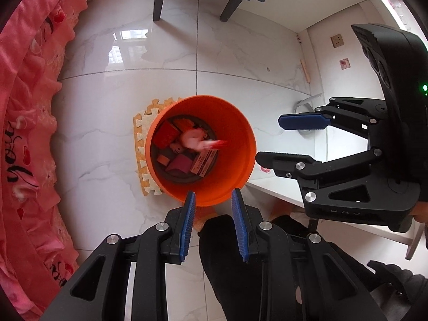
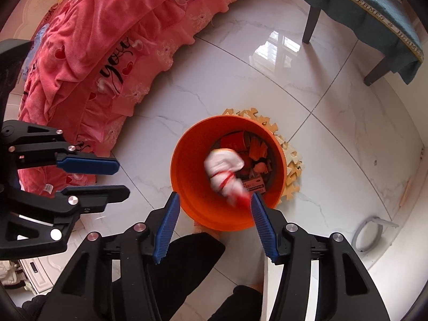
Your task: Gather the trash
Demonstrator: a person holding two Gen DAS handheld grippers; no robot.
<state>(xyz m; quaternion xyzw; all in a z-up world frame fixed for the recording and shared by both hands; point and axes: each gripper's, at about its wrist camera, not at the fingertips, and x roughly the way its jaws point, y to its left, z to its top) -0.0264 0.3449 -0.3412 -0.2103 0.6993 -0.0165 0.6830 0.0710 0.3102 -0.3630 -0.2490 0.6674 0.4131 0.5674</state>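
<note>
An orange bin stands on the floor on a yellow foam mat, with several boxes and wrappers inside. A white and red wrapper is blurred in mid-air over the bin's mouth, just ahead of my right gripper, which is open and empty above the bin's near rim. The wrapper also shows in the left wrist view. My left gripper is open and empty, above the bin's near edge. The right gripper shows in the left wrist view, to the right of the bin.
A pink frilled bedspread hangs along the left. A dark-legged chair with a teal cover stands beyond the bin. A white cabinet is on the right. A grey ring lies on the floor. My dark-clothed legs are below.
</note>
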